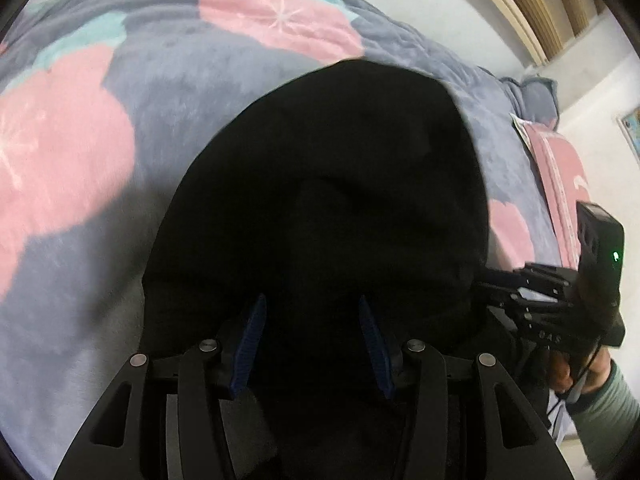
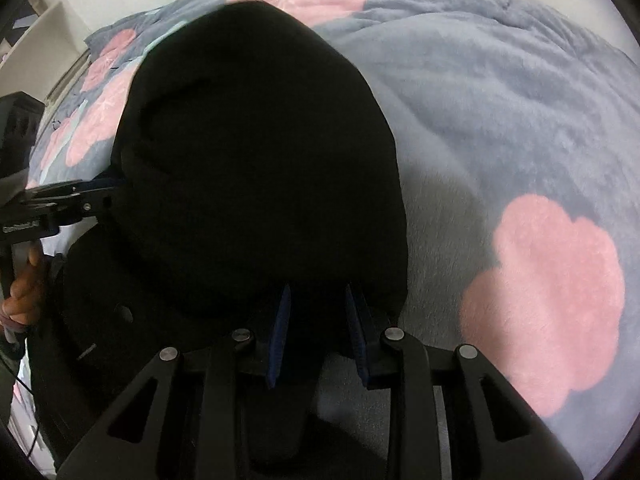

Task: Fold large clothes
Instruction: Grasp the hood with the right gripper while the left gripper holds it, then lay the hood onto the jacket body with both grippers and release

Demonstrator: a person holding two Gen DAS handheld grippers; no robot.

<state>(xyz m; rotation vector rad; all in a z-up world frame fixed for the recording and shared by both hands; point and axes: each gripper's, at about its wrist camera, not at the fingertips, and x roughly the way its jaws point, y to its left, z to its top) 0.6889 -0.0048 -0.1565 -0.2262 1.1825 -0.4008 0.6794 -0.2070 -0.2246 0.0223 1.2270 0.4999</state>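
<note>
Garment (image 1: 320,184), black, lies on the bed w/ flowered blanket (image 1: 60,152), near edge pinched at both corners, prob. for a fold; left gripper (image 1: 312,344) grasps it at left, right gripper (image 2: 318,332) at right; only right-wrist view shows plain grey blanket far right.

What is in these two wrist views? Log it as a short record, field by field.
garment: black garment, bunched into a rounded heap
surface: grey blanket with pink flower patches, on a bed
left gripper: black fabric between its blue pads; jaws part open, grip unclear
right gripper: black fabric between its pads; grip unclear
extras: pink pillow at the bed's far end
</note>
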